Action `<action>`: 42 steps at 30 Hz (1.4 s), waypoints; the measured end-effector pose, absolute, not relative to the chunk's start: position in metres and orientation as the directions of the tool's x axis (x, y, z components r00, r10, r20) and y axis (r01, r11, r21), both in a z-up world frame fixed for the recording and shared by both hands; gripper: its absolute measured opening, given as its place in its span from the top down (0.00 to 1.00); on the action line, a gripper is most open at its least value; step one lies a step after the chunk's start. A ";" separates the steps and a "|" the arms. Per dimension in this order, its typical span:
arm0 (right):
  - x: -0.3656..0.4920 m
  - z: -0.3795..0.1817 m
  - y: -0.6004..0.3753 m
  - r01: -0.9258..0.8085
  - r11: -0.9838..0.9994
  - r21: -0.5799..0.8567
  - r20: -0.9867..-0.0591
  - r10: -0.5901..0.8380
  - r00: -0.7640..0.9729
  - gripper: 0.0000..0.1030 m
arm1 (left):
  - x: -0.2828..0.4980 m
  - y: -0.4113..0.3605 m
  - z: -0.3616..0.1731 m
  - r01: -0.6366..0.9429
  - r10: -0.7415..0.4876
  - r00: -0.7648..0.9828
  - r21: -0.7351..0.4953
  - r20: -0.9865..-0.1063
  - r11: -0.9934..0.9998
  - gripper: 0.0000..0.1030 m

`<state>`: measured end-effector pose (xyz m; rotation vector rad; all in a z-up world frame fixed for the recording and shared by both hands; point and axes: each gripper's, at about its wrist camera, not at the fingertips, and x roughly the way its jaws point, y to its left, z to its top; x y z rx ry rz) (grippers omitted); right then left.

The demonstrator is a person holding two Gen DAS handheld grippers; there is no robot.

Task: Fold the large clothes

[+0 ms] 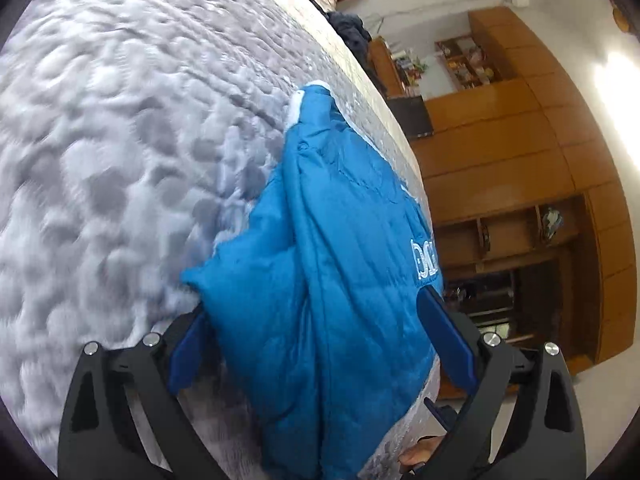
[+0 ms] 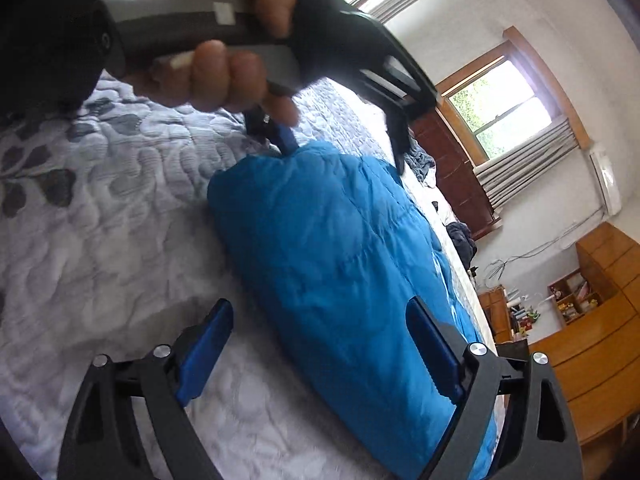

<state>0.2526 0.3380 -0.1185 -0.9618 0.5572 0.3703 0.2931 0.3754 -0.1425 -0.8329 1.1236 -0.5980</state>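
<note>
2 spread hand-held grippers, left [image 1: 320, 340] and right [image 2: 320, 348], straddle the blue jacket [image 2: 332, 260], lying lengthwise between them.

A bedroom in a home is shown. A big bed [image 2: 100, 208] is covered with a grey quilt with a leaf pattern. Wooden cupboards [image 1: 520, 152] and shelves full of small things [image 2: 572, 296] are seen along the wall. Windows [image 2: 500, 108] with curtains [image 2: 528, 160] and an air conditioner [image 2: 606, 184] are seen too.
</note>
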 end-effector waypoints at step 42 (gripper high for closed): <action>0.284 -0.072 0.347 -0.515 0.718 -0.469 -0.586 0.183 0.789 0.62 | 0.364 0.348 -0.106 -0.064 -0.724 0.261 -0.760 -0.638 0.647 0.67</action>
